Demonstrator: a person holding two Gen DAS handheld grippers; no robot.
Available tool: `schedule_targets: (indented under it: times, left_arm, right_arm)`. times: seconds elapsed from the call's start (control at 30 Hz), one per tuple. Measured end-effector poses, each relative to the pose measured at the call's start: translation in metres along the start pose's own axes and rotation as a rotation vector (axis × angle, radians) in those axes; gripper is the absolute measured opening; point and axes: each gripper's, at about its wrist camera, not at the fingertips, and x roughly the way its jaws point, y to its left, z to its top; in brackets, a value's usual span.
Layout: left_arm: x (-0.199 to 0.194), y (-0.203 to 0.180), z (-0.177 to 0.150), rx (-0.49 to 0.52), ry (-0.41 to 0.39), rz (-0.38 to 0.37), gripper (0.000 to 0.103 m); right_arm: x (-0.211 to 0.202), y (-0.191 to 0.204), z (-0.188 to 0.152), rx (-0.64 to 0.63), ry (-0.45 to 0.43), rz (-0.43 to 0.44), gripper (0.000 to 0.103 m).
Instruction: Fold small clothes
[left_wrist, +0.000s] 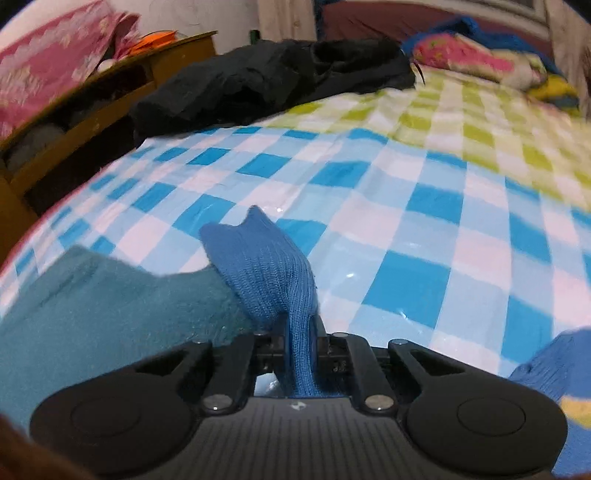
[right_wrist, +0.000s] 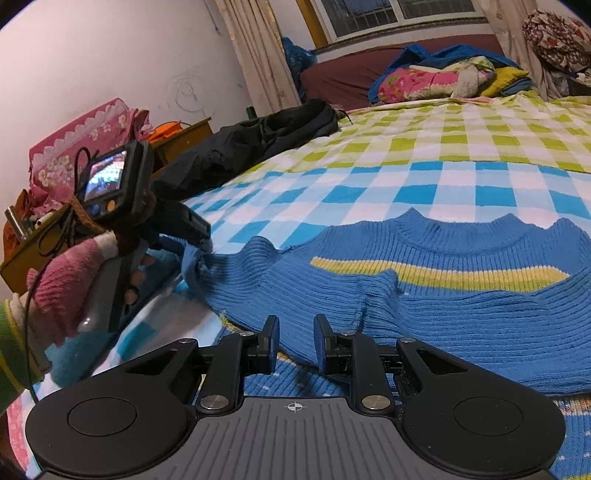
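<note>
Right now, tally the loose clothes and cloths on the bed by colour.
Blue knit sweater: 1
Teal cloth: 1
Black garment: 1
Total: 3, not counting the bedding pile by the headboard.

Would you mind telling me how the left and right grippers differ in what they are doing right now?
The left gripper is shut on a bunched piece of the blue sweater, while the right gripper is open and holds nothing. The left one pulls the sweater's side away from the body; the right one hovers over the sweater's lower edge. Both are black, two-fingered, and work above the checked bedsheet.
</note>
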Motion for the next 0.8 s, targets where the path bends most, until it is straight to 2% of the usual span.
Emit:
schedule_targets:
  times: [0.07, 0.17, 0.27, 0.33, 0.37, 0.43, 0.5, 0.57, 0.63, 0.73, 0.8]
  left_arm:
    - [-0.014, 0.008, -0.002, -0.039, -0.047, -0.045, 0.015]
    - [-0.047, 0.016, -0.011, -0.06, -0.12, -0.217, 0.014]
    - [-0.083, 0.012, -0.028, -0.019, -0.171, -0.402, 0.014]
    - [-0.109, 0.004, -0.049, 0.053, -0.208, -0.528, 0.015]
    - [-0.12, -0.001, -0.063, 0.094, -0.219, -0.567, 0.015]
    - [-0.132, -0.011, -0.094, 0.186, -0.226, -0.608, 0.016]
    - [-0.134, -0.023, -0.124, 0.289, -0.225, -0.584, 0.016]
    - [-0.126, -0.029, -0.152, 0.349, -0.185, -0.552, 0.016]
    - [-0.12, -0.023, -0.165, 0.32, -0.169, -0.566, 0.017]
    - [-0.122, -0.012, -0.164, 0.267, -0.184, -0.59, 0.019]
    - [-0.12, -0.007, -0.16, 0.238, -0.173, -0.607, 0.019]
  right_arm:
    - [-0.002, -0.001, 0.001, 0.001, -0.004, 0.002, 0.021]
    - [-0.007, -0.001, 0.002, 0.002, -0.015, 0.004, 0.021]
    - [-0.011, -0.001, 0.003, 0.011, -0.031, 0.005, 0.021]
    - [-0.012, -0.002, 0.003, 0.02, -0.038, -0.001, 0.021]
    - [-0.013, -0.002, 0.003, 0.025, -0.041, -0.006, 0.021]
    - [-0.014, -0.005, 0.004, 0.038, -0.04, -0.016, 0.021]
    - [-0.014, -0.009, 0.003, 0.063, -0.025, -0.019, 0.021]
    - [-0.013, -0.013, 0.002, 0.095, -0.005, -0.016, 0.022]
    - [-0.011, -0.015, 0.001, 0.115, 0.012, -0.011, 0.023]
    - [-0.007, -0.016, 0.0, 0.155, 0.022, 0.008, 0.039]
    - [0.001, -0.013, 0.003, 0.176, 0.031, 0.024, 0.04]
